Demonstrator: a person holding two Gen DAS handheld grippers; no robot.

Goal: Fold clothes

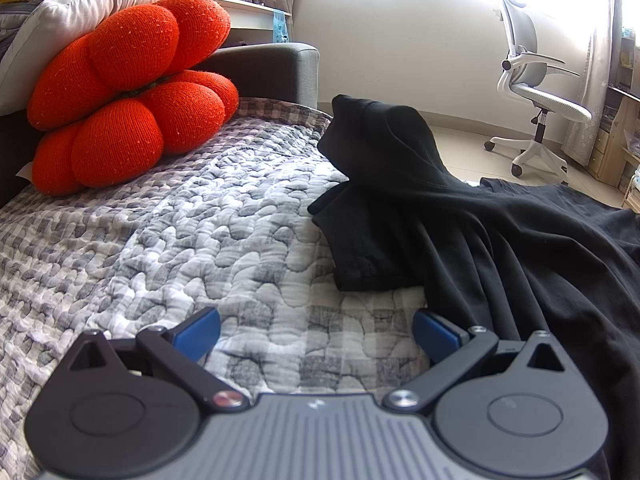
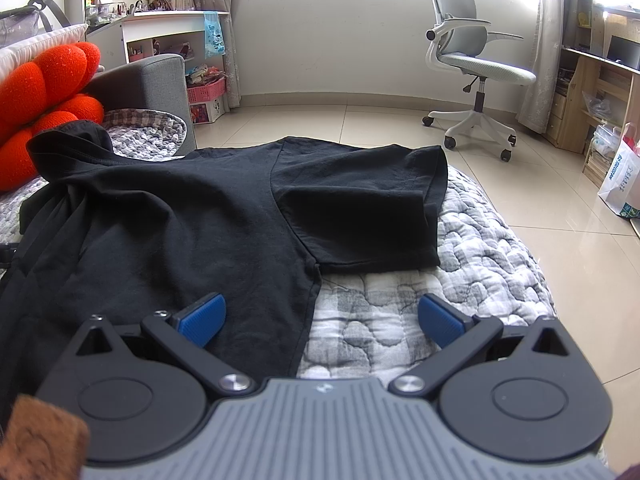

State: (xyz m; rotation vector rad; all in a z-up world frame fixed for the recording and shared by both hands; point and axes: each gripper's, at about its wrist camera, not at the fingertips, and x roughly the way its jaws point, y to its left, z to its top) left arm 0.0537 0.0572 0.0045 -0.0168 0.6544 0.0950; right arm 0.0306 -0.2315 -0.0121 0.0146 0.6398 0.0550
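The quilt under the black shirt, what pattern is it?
The quilt has a grey and white check pattern, clearest in the left wrist view.

Left gripper [image 1: 316, 334] jaws wide apart, right gripper [image 2: 322, 320] likewise, both seemingly empty

The left gripper [image 1: 316, 334] has a grey ribbed body, two round black discs beside it, and black link arms ending in blue ribbed pads [image 1: 198, 334]. Silver screws sit either side of the body's front edge; the left one looks reddish. The right gripper [image 2: 322, 320] is built alike, with blue pads [image 2: 202, 320], silver screws and a small pale mark on the body.
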